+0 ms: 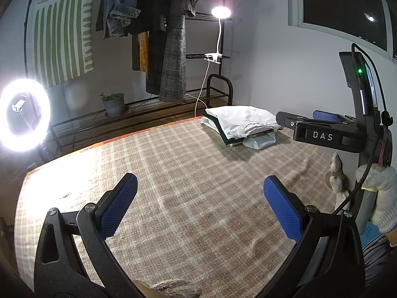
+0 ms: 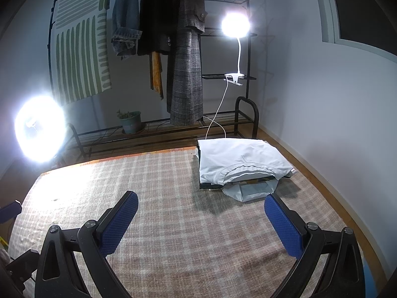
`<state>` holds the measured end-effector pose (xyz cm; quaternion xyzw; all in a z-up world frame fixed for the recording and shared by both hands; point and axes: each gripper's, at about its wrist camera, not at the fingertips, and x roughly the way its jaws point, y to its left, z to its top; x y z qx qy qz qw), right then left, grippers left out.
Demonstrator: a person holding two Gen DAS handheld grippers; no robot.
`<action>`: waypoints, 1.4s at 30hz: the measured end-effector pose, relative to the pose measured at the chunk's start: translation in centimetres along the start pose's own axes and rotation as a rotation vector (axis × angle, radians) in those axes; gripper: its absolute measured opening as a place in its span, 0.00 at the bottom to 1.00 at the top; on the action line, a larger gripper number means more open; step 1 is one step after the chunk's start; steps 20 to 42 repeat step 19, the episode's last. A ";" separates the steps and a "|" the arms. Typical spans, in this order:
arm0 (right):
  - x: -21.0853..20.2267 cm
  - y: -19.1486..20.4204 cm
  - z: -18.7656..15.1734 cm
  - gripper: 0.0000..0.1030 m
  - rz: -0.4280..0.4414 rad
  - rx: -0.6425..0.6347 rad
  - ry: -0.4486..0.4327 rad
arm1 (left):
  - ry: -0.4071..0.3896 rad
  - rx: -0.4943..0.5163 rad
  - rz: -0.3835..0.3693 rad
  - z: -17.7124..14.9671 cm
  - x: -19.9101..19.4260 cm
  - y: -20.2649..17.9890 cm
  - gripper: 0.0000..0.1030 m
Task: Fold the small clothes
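A stack of folded clothes, white garment on top (image 1: 244, 121) (image 2: 242, 160), lies at the far right corner of the plaid-covered surface (image 1: 173, 173) (image 2: 173, 211). A dark garment and a pale one stick out beneath it. My left gripper (image 1: 199, 198) is open and empty, held above the plaid cover well short of the stack. My right gripper (image 2: 201, 217) is open and empty, with its right fingertip (image 2: 275, 203) close to the stack's near edge. The right gripper's body, marked DAS (image 1: 322, 136), shows at the right in the left wrist view.
A ring light (image 1: 23, 115) (image 2: 41, 129) glares at the left. A clothes rack with hanging coats (image 1: 173, 49) (image 2: 186, 62), a clip lamp (image 1: 220, 12) (image 2: 235, 24) and a potted plant (image 1: 114, 103) stand behind the surface. A wall is at the right.
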<state>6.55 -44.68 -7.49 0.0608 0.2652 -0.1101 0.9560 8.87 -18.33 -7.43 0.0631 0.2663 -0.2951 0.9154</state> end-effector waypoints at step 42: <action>0.0 0.1 -0.3 1.00 -0.001 -0.009 0.008 | 0.007 0.008 0.011 -0.5 -0.1 0.9 1.00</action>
